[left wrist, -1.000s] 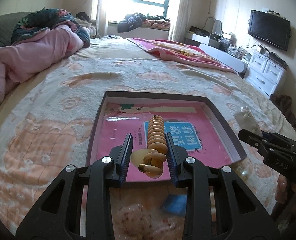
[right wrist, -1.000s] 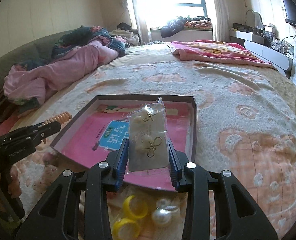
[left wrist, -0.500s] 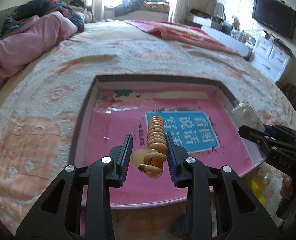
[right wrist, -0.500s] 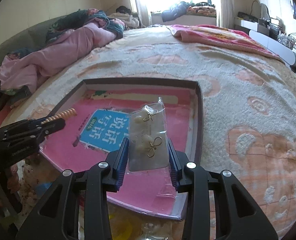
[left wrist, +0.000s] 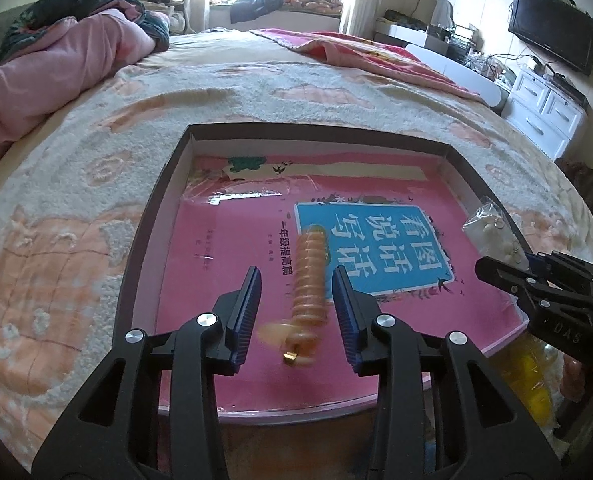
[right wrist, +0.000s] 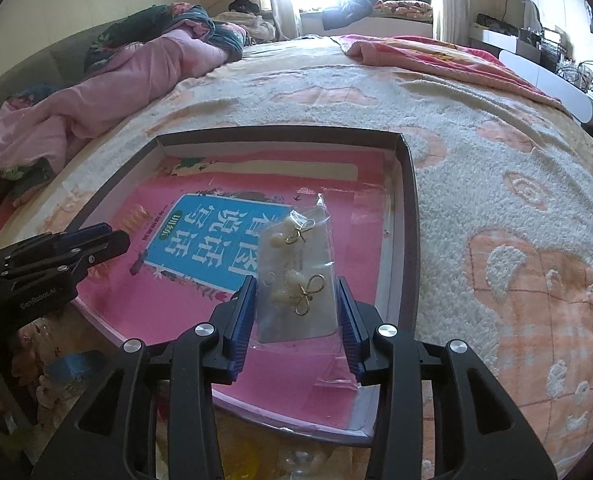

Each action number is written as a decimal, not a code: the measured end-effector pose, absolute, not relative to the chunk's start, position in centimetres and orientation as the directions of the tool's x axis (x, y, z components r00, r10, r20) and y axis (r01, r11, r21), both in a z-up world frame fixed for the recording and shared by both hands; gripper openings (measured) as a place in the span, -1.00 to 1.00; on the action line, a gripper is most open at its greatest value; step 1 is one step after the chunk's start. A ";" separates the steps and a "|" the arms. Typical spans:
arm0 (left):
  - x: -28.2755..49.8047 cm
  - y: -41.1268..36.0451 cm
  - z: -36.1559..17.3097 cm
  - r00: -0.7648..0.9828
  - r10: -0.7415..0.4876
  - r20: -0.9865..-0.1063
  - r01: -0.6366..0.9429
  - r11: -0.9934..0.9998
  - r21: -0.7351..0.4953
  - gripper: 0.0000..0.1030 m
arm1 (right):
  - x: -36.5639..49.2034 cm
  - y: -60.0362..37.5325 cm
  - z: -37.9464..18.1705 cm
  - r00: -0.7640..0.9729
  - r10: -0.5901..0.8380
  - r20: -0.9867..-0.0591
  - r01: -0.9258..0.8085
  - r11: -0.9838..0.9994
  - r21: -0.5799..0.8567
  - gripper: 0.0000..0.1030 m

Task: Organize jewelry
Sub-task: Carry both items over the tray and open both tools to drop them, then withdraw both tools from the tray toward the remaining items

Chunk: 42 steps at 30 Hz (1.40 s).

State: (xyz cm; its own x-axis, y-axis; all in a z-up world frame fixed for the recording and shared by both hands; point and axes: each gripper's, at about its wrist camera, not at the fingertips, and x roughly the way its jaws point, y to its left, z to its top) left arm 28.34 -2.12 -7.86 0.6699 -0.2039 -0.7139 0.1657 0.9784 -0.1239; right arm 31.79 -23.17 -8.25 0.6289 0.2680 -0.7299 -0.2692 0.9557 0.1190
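Observation:
A shallow dark-rimmed tray point(left wrist: 152, 216) lies on the bed with a pink book point(left wrist: 224, 280) covering its floor. Over the book, an orange bead bracelet point(left wrist: 310, 276) is blurred between the fingers of my left gripper point(left wrist: 296, 272). The jaws are opening and stand clear of it on both sides. My right gripper point(right wrist: 294, 280) hangs over the tray's right side. Its jaws are opening too, with a clear bag of pearl earrings point(right wrist: 296, 264) between them and thin gaps at the pads. The tray's right rim point(right wrist: 410, 240) is close beside it. Each gripper shows at the edge of the other's view.
The bed has a cream and peach fleece cover point(left wrist: 76, 220). A pink quilt point(left wrist: 56, 68) is heaped at far left and a red blanket point(left wrist: 368, 56) at the back. White drawers point(left wrist: 548, 108) and a TV point(left wrist: 552, 40) stand right. Yellow items point(left wrist: 536, 388) lie below the tray's near edge.
Both grippers came down closer over the tray and tilted further down. The left jaws widened and the bracelet slipped loose, now blurred. The right jaws widened slightly around the earring bag.

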 end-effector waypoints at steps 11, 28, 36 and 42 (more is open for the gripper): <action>27.2 -1.3 -6.4 0.709 -0.218 -0.670 0.147 0.976 -0.162 -0.18 | 31.3 -23.3 -7.9 0.649 0.272 -0.711 -0.270 0.955 0.120 -0.04; 23.8 -0.9 -3.3 0.779 -0.227 -0.585 0.130 0.970 -0.204 0.51 | 28.4 -23.2 -5.2 0.750 0.279 -0.600 -0.273 0.956 0.104 0.73; 22.2 -0.6 -2.0 0.817 -0.236 -0.526 0.140 0.966 -0.217 0.78 | 26.4 -22.8 -3.6 0.803 0.277 -0.527 -0.289 0.955 0.062 0.82; 20.9 -0.6 -1.1 0.840 -0.240 -0.487 0.153 0.965 -0.212 0.78 | 25.0 -22.8 -2.7 0.824 0.283 -0.492 -0.298 0.953 0.050 0.83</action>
